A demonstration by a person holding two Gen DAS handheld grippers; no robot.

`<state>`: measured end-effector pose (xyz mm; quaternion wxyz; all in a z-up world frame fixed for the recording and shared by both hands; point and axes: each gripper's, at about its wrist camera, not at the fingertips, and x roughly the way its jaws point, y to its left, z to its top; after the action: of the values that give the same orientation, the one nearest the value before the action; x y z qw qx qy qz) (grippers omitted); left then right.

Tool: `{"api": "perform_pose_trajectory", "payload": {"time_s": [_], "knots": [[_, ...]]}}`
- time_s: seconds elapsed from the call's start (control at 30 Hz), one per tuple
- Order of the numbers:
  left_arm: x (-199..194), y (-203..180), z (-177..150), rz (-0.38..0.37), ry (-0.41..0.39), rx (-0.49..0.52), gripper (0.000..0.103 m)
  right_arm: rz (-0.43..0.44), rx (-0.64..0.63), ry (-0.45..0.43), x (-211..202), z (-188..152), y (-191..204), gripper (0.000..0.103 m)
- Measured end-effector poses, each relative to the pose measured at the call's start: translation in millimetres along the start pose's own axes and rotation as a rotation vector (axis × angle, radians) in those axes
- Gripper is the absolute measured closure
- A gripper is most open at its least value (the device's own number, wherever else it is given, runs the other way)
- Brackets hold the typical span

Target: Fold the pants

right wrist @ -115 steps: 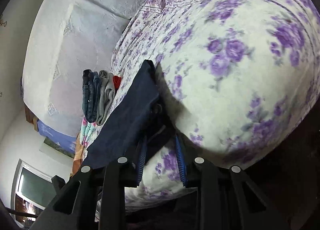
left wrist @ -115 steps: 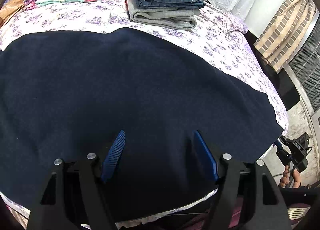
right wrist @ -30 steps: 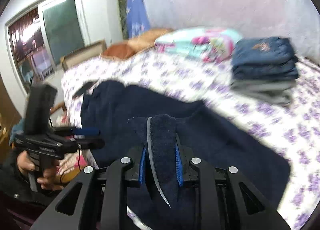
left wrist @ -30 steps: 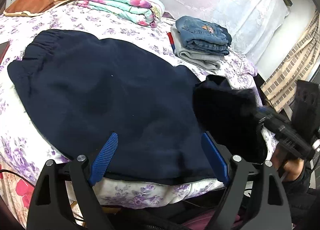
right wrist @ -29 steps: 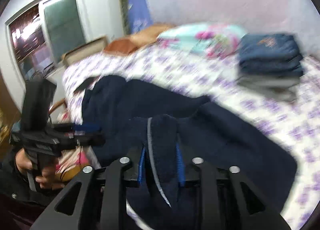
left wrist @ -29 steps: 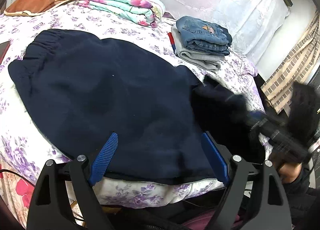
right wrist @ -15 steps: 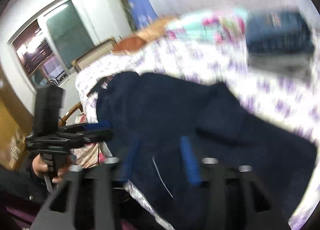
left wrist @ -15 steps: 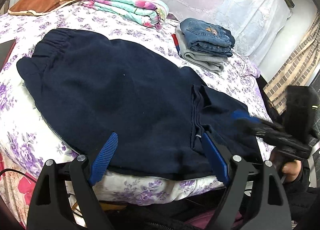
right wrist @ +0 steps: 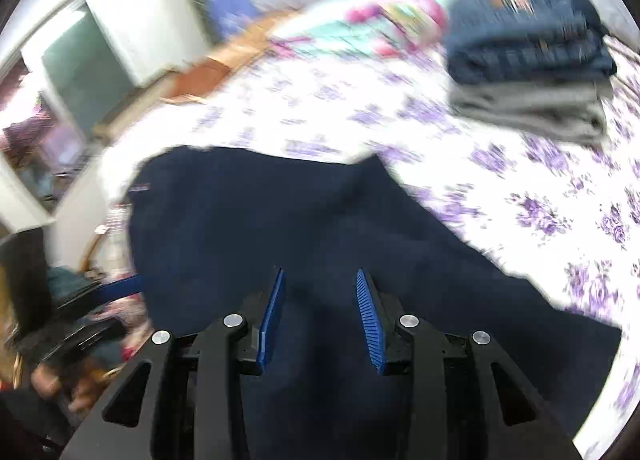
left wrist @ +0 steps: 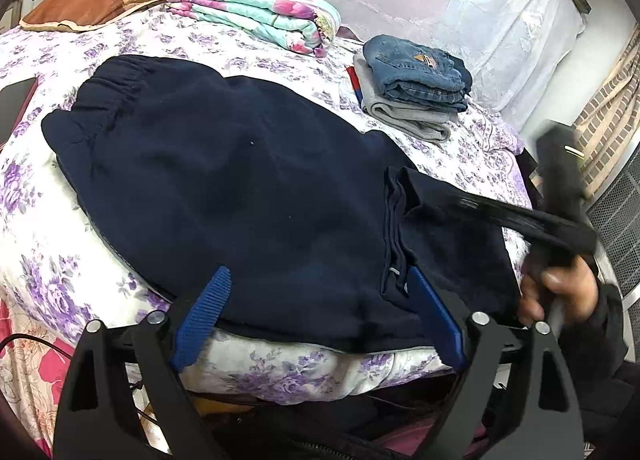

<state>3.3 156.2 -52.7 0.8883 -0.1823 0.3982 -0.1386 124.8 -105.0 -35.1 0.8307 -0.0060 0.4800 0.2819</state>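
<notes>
Across the flowered bedspread, from left to right: the navy pants lie flat, elastic waistband toward the far left, body filling the middle of the bed, and the leg ends turned back over the body at the right, where a doubled edge shows (judged to be the first lengthwise shortening fold, not yet pressed flat). Near the front edge of the bed the left gripper hovers with its blue pads spread wide; its jaws have just been opening further, and nothing is clamped between them, the cloth lying beyond and below the fingertips. This stance likely readies it to take the near edge for the next fold. Farther right, the right gripper hangs over the folded-back portion, jaws parted a moderate way and pinching nothing; dark fabric is seen through the gap, not between the pads. The person's hand grips its handle at the bed's right side. Behind, well apart from the work, sit a folded floral blanket and a stack of folded jeans, presumably kept clear as finished items.
</notes>
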Motion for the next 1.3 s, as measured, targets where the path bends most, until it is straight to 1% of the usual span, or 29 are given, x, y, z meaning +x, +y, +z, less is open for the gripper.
{"api": "perform_pose_trajectory", "payload": {"time_s": [0.03, 0.07, 0.1, 0.13, 0.2, 0.23, 0.27, 0.3, 0.33, 0.4, 0.43, 0.47, 0.5, 0.53, 0.57, 0.6, 0.63, 0.7, 0.73, 0.77, 0.8, 0.87, 0.9, 0.93, 1.0, 1.07, 1.2, 1.23, 1.3], "knots": [[1, -1, 0, 0.001, 0.002, 0.000, 0.015, -0.010, 0.016, 0.042, 22, 5, -7, 0.071], [1, -2, 0, 0.001, 0.003, -0.001, 0.015, 0.015, 0.043, 0.062, 37, 8, -13, 0.072], [1, -2, 0, 0.001, 0.003, -0.002, 0.015, 0.036, 0.053, 0.025, 38, 11, -12, 0.071], [0, -2, 0, 0.000, 0.002, -0.001, 0.015, 0.030, 0.066, 0.030, 36, 13, -9, 0.065], [-5, 2, -1, 0.010, -0.007, -0.008, 0.015, 0.045, 0.052, -0.017, 15, 9, 2, 0.063], [-8, 5, -1, 0.012, -0.013, -0.014, 0.015, 0.036, 0.015, -0.063, -4, 3, 7, 0.061], [-11, 8, 0, 0.014, -0.022, -0.021, 0.015, 0.023, -0.010, -0.099, -20, -3, 5, 0.057], [-16, 12, 1, 0.013, -0.035, -0.029, 0.015, -0.008, -0.030, -0.160, -48, -13, 6, 0.054], [-22, 17, 1, 0.015, -0.057, -0.041, 0.015, -0.038, -0.028, -0.196, -63, -18, -1, 0.049], [-34, 30, 2, 0.025, -0.103, -0.073, 0.015, -0.189, -0.005, -0.307, -98, -31, -24, 0.040], [-43, 43, 2, 0.039, -0.142, -0.114, 0.015, -0.244, 0.024, -0.344, -108, -35, -38, 0.031], [-47, 52, 1, 0.052, -0.160, -0.146, 0.015, -0.278, 0.064, -0.350, -109, -39, -52, 0.030], [-51, 64, 0, 0.066, -0.177, -0.194, 0.015, -0.273, 0.131, -0.256, -88, -39, -76, 0.029], [-54, 79, -2, 0.065, -0.190, -0.264, 0.015, -0.226, 0.178, -0.107, -58, -43, -97, 0.029], [-57, 92, -4, 0.049, -0.199, -0.326, 0.015, -0.214, 0.204, -0.058, -43, -48, -109, 0.029], [-59, 103, -6, 0.035, -0.209, -0.381, 0.015, -0.247, 0.183, -0.176, -52, -56, -106, 0.030], [-61, 115, -9, 0.018, -0.222, -0.447, 0.015, -0.233, 0.185, -0.197, -57, -57, -102, 0.029], [-60, 127, -11, -0.023, -0.235, -0.522, 0.013, -0.124, 0.221, -0.289, -76, -64, -92, 0.027], [-55, 130, -8, -0.065, -0.234, -0.550, 0.013, -0.062, 0.229, -0.332, -83, -66, -85, 0.022], [-50, 130, -4, -0.100, -0.237, -0.556, 0.013, -0.042, 0.228, -0.346, -92, -71, -81, 0.016], [-43, 130, 2, -0.119, -0.241, -0.550, 0.012, -0.024, 0.215, -0.360, -102, -73, -72, 0.013], [-29, 133, 9, -0.100, -0.228, -0.567, 0.012, 0.016, 0.174, -0.364, -111, -78, -54, 0.011], [-22, 136, 11, -0.104, -0.224, -0.591, 0.010, 0.038, 0.158, -0.362, -111, -76, -45, 0.008], [-20, 137, 14, -0.127, -0.250, -0.616, 0.006, 0.062, 0.145, -0.364, -114, -76, -36, 0.003], [-18, 133, 21, -0.131, -0.260, -0.619, 0.005, 0.088, 0.139, -0.393, -121, -85, -27, 0.003], [-11, 128, 27, -0.141, -0.244, -0.618, 0.005, 0.083, 0.146, -0.414, -124, -92, -24, 0.003], [4, 130, 35, -0.123, -0.235, -0.609, 0.005, 0.267, 0.171, -0.372, -114, -98, -31, 0.003], [5, 129, 36, -0.123, -0.239, -0.610, 0.005, 0.286, 0.182, -0.363, -110, -98, -33, 0.004], [6, 127, 37, -0.126, -0.251, -0.618, 0.007, 0.310, 0.193, -0.344, -107, -99, -35, 0.016]]}}
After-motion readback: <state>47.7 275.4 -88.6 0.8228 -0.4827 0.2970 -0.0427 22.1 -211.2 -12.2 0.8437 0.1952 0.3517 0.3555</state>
